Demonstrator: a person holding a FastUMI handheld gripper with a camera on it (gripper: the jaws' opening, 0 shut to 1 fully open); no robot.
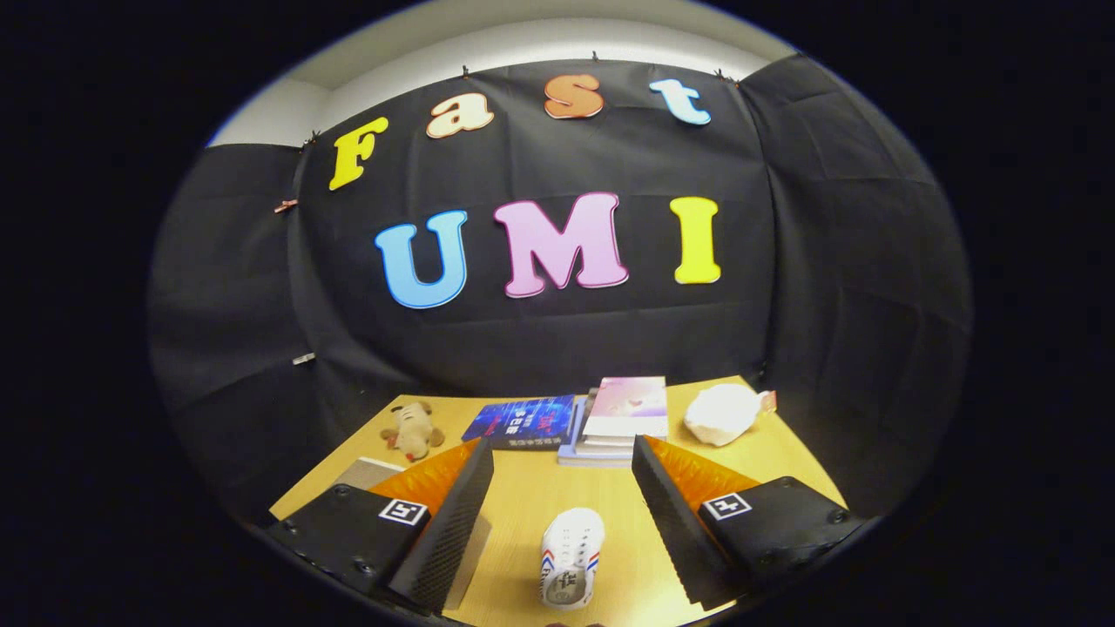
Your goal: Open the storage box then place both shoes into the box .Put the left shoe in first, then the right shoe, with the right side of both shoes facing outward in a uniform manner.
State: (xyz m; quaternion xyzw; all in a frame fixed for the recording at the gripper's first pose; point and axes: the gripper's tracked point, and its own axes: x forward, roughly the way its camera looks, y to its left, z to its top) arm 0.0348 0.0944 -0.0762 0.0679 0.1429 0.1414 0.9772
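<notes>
Gripper view: the gripper (562,488) is held wide open, nothing between its fingers but air — a shoe (571,557) stands on the table (784,453) in the gap, low and near. Books (610,418), a plush toy (411,431) and a white bundle (723,414) are seen beyond. The shoe could be tipped if only one finger is brought against it — left or right cannot be told.

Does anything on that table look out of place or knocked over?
Nothing looks spilled or broken. A single white shoe lies alone on the table between the open claw fingers. Beyond it sit stacked books, a plush toy and a crumpled white bag.
</notes>
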